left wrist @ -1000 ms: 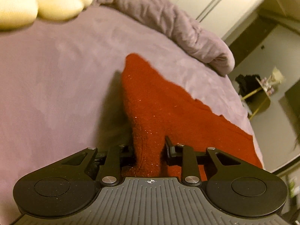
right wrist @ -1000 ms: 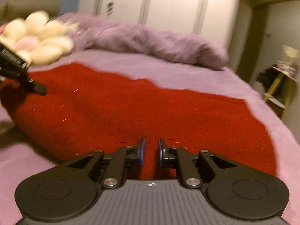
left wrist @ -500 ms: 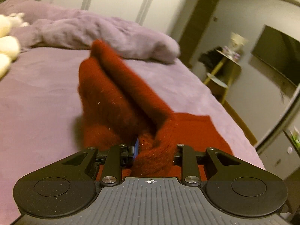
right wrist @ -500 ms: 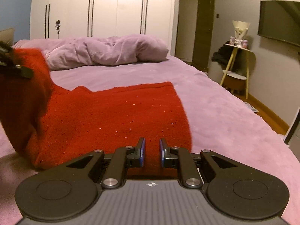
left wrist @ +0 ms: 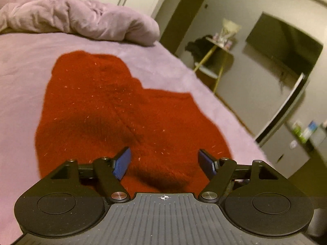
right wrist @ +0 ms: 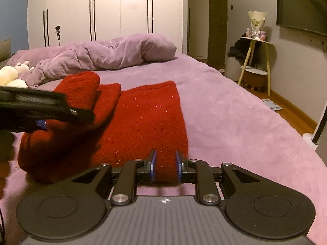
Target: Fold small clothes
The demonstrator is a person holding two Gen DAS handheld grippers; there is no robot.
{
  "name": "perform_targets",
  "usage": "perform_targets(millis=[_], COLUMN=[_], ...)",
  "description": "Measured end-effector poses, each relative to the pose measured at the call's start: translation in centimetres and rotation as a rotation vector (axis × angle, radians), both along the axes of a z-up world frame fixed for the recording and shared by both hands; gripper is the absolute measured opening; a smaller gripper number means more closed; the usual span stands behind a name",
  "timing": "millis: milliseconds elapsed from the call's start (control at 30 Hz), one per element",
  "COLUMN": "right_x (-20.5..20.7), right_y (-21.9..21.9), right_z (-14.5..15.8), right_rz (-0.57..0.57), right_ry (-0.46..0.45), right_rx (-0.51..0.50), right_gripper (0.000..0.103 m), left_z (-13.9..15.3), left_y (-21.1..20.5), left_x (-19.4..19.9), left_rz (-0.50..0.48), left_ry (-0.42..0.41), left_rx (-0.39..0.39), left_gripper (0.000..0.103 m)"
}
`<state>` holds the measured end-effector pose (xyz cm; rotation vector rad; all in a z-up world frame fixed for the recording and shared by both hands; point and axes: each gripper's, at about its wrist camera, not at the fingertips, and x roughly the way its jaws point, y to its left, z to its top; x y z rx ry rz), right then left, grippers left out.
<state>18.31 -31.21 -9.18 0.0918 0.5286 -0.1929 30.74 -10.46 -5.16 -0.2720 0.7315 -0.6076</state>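
A red knit garment [left wrist: 114, 110] lies on the purple bed sheet [left wrist: 22, 77], with one side folded over onto the rest. In the right wrist view the garment [right wrist: 143, 118] shows the folded part heaped at its left. My left gripper [left wrist: 164, 160] is wide open just above the garment's near part, and it holds nothing. It also shows in the right wrist view [right wrist: 40, 112] at the left, over the fold. My right gripper [right wrist: 165, 164] has its jaws a little apart around the garment's near edge; the cloth sits between the blue pads.
A crumpled purple duvet [right wrist: 106, 53] lies across the far side of the bed. A cream plush toy [right wrist: 12, 75] sits at the far left. A small side table [right wrist: 257, 61] stands off the bed's right edge, below a wall TV [right wrist: 302, 4]. White wardrobes [right wrist: 122, 10] stand behind.
My left gripper carried the garment's side over onto the rest, then opened and let it go. My right gripper's jaws have opened a little at the near edge.
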Motion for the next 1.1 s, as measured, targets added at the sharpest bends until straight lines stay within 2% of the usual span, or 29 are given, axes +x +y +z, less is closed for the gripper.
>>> perform_targets(millis=[133, 233, 300, 367, 400, 433, 500, 533, 633, 733, 833, 900, 967, 1033, 1100], right_x=[0.4, 1.2, 2.2, 3.6, 4.7, 5.7, 8.2, 9.5, 13.5, 16.4, 17.6, 17.8, 17.7, 17.5, 16.8], right_y=[-0.4, -0.1, 0.4, 0.9, 1.1, 1.2, 1.2, 1.2, 1.0, 1.4, 2.4, 3.7, 4.9, 6.0, 6.7], right_z=[0.5, 1.7, 2.8, 3.8, 4.2, 4.5, 4.7, 4.6, 3.3, 2.1, 1.7, 2.1, 2.3, 2.6, 3.1], right_rz=[0.013, 0.05, 0.089, 0.148, 0.183, 0.21, 0.258, 0.272, 0.298, 0.293, 0.297, 0.327, 0.365, 0.369, 0.386], right_ry=[-0.007, -0.031, -0.047, -0.053, -0.05, -0.04, -0.003, 0.033, 0.129, 0.192, 0.201, 0.196, 0.194, 0.188, 0.166], right_rx=[0.021, 0.048, 0.091, 0.157, 0.201, 0.244, 0.347, 0.394, 0.555, 0.616, 0.6, 0.542, 0.504, 0.403, 0.314], right_gripper=[0.022, 0.023, 0.027, 0.04, 0.045, 0.056, 0.067, 0.075, 0.076, 0.078, 0.075, 0.059, 0.03, 0.016, 0.014], left_z=[2.0, 2.4, 1.7, 0.6, -0.2, -0.7, -1.6, -1.8, -2.0, -2.3, -2.6, -2.8, -3.0, -2.6, -1.8], left_y=[3.4, 6.1, 8.0, 9.1, 9.3, 9.4, 9.1, 8.9, 8.3, 7.5, 7.2, 7.0, 6.8, 7.0, 7.2], left_x=[-1.8, -2.3, -1.5, -0.2, 0.4, 0.8, 0.9, 1.0, 1.6, 2.3, 2.3, 2.4, 2.1, 1.4, -0.4], left_rz=[0.047, 0.16, 0.238, 0.279, 0.279, 0.29, 0.284, 0.272, 0.233, 0.2, 0.19, 0.182, 0.177, 0.18, 0.153], left_ry=[-0.015, -0.011, 0.029, 0.097, 0.129, 0.148, 0.15, 0.15, 0.149, 0.146, 0.134, 0.129, 0.131, 0.127, 0.08], left_rx=[-0.037, -0.014, 0.004, 0.004, 0.004, 0.013, 0.027, 0.03, 0.045, 0.069, 0.088, 0.095, 0.096, 0.095, 0.103], left_gripper=[0.079, 0.082, 0.081, 0.08, 0.08, 0.079, 0.079, 0.079, 0.079, 0.079, 0.079, 0.079, 0.08, 0.079, 0.08])
